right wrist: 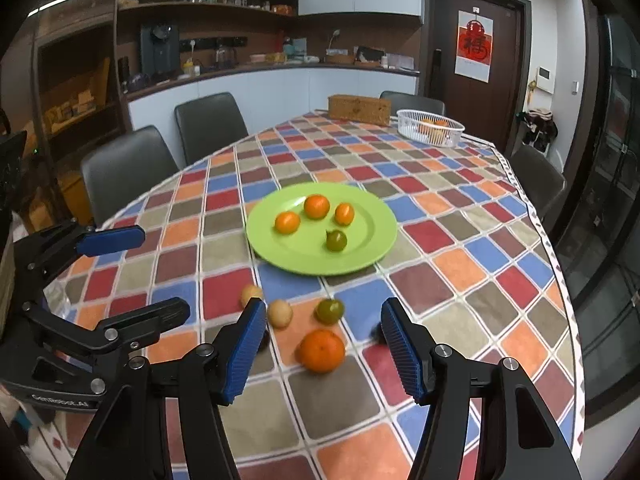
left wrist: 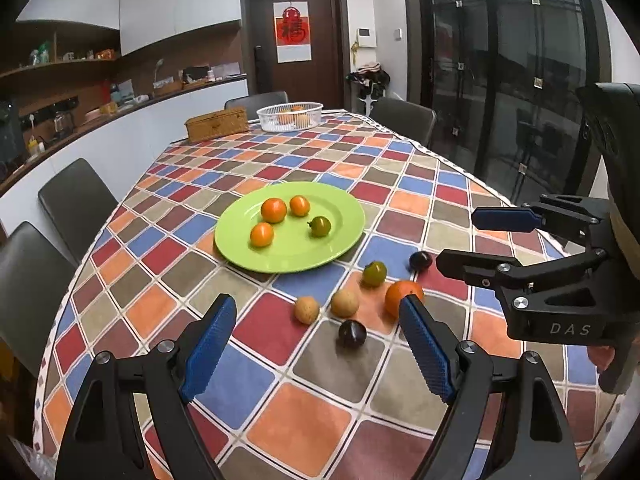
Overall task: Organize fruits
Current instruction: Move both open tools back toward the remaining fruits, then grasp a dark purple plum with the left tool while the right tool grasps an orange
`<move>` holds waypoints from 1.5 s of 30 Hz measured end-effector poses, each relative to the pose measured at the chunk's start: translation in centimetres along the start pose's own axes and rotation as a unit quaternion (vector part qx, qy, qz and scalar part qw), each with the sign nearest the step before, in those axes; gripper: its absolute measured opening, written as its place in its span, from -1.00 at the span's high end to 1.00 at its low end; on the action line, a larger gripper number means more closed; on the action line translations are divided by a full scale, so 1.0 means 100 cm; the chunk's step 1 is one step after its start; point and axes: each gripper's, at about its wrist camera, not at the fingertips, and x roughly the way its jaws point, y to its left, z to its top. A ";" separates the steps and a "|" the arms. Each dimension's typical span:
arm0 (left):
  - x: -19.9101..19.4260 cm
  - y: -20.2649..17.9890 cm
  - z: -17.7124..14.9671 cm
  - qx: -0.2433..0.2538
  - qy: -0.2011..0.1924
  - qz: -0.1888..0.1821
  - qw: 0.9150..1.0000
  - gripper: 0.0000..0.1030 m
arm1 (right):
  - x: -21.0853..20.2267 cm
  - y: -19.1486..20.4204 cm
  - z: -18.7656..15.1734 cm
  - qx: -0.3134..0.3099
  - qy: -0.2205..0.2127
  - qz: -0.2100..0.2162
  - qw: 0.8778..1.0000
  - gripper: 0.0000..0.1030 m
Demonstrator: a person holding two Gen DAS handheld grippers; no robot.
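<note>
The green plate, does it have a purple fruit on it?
No, the green plate holds only three orange fruits and one greenish fruit.

Home dining-kitchen: long table [left wrist: 280, 360] under checkered cloth, padded chairs [right wrist: 208, 124] along its left side, counter [right wrist: 260, 70] and cluttered shelves [right wrist: 208, 4] upper left, door [left wrist: 296, 40] bearing red poster [left wrist: 293, 31].

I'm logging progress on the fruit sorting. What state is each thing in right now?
left tool: open, empty
right tool: open, empty
green plate: holds four fruits
large orange: loose on the tablecloth
green-brown fruit: loose on the tablecloth
white basket: holds fruit
</note>
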 end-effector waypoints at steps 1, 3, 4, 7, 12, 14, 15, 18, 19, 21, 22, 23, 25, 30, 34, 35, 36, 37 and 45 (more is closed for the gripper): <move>0.001 -0.001 -0.002 0.002 0.001 -0.003 1.000 -0.62 | 0.001 0.001 -0.003 -0.002 0.003 0.000 1.000 -0.18; 0.003 -0.003 -0.008 0.005 0.003 -0.005 1.000 -0.62 | 0.003 0.001 -0.009 -0.005 0.010 0.000 1.000 -0.18; 0.005 -0.005 -0.010 0.008 0.005 -0.008 1.000 -0.61 | 0.004 0.002 -0.012 -0.007 0.013 0.001 1.000 -0.18; 0.013 -0.008 -0.016 0.013 0.016 -0.017 1.000 -0.61 | 0.009 0.003 -0.019 -0.014 0.021 0.002 1.000 -0.18; 0.027 -0.009 -0.022 0.018 0.030 -0.029 0.999 -0.59 | 0.023 0.003 -0.030 -0.016 0.046 0.007 0.999 -0.18; 0.033 -0.010 -0.023 0.023 0.036 -0.034 0.998 -0.53 | 0.029 0.002 -0.033 -0.018 0.055 0.007 0.998 -0.18; 0.035 -0.010 -0.024 0.025 0.039 -0.037 0.998 -0.49 | 0.032 0.001 -0.034 -0.018 0.059 0.008 0.998 -0.18; 0.045 -0.010 -0.026 0.031 0.047 -0.042 0.998 -0.40 | 0.040 0.000 -0.038 -0.017 0.070 0.011 0.997 -0.18; 0.048 -0.009 -0.026 0.032 0.051 -0.045 0.997 -0.34 | 0.042 -0.001 -0.038 -0.017 0.072 0.012 0.997 -0.18; 0.055 -0.008 -0.027 0.032 0.058 -0.049 0.997 -0.31 | 0.048 -0.001 -0.040 -0.019 0.077 0.014 0.997 -0.18; 0.058 -0.008 -0.028 0.032 0.060 -0.051 0.996 -0.29 | 0.051 -0.001 -0.041 -0.020 0.081 0.015 0.996 -0.18; 0.062 -0.007 -0.028 0.032 0.063 -0.054 0.996 -0.28 | 0.054 -0.002 -0.042 -0.020 0.084 0.017 0.996 -0.17; 0.068 -0.006 -0.029 0.031 0.069 -0.059 0.995 -0.23 | 0.059 -0.002 -0.042 -0.020 0.088 0.019 0.996 -0.17; 0.084 -0.003 -0.030 0.022 0.083 -0.071 0.994 -0.13 | 0.071 -0.002 -0.043 -0.020 0.096 0.024 0.995 -0.17; 0.093 -0.002 -0.030 0.014 0.091 -0.077 0.993 -0.06 | 0.078 -0.003 -0.042 -0.019 0.100 0.027 0.994 -0.13; 0.095 -0.002 -0.030 0.014 0.092 -0.078 0.993 -0.05 | 0.080 -0.003 -0.042 -0.019 0.102 0.028 0.994 -0.13; 0.096 -0.003 -0.030 0.013 0.094 -0.078 0.992 -0.02 | 0.082 -0.004 -0.042 -0.019 0.103 0.027 0.994 -0.13; 0.098 -0.003 -0.030 0.013 0.095 -0.080 0.992 -0.01 | 0.083 -0.004 -0.042 -0.019 0.104 0.027 0.994 -0.13; 0.107 -0.004 -0.029 0.009 0.105 -0.085 0.991 0.18 | 0.093 -0.008 -0.041 -0.008 0.112 0.037 0.993 0.00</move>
